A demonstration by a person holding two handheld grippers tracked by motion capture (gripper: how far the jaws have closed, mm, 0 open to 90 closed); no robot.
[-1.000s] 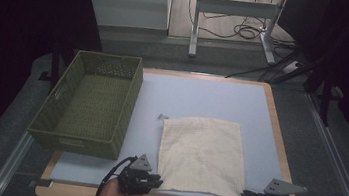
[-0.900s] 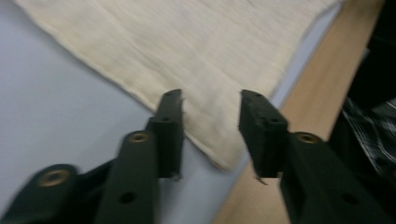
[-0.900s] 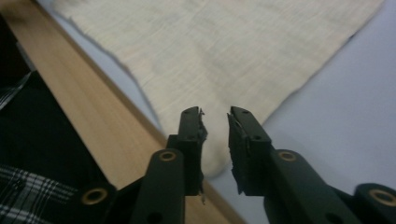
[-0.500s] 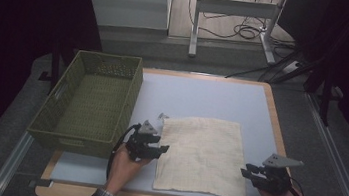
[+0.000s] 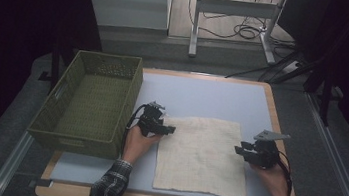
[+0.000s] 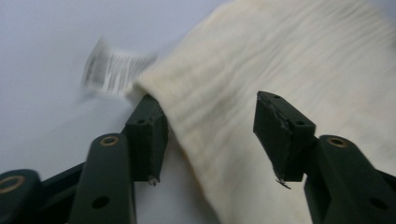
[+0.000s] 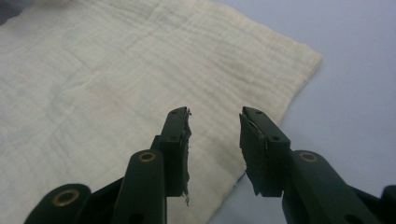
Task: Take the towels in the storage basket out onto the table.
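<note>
the cream crinkled-gauze cloth (image 5: 203, 154) lies flat, roughly rectangular, on the pale blue table mat (image 5: 213, 95). my left gripper (image 6: 210, 135) has just been opening; its jaws straddle the cloth's far left corner by the printed tag (image 6: 112, 70), unclamped. my right gripper (image 7: 214, 140) has also been opening, gaping over the right edge. the woven green basket (image 5: 92, 100) sits left.
</note>
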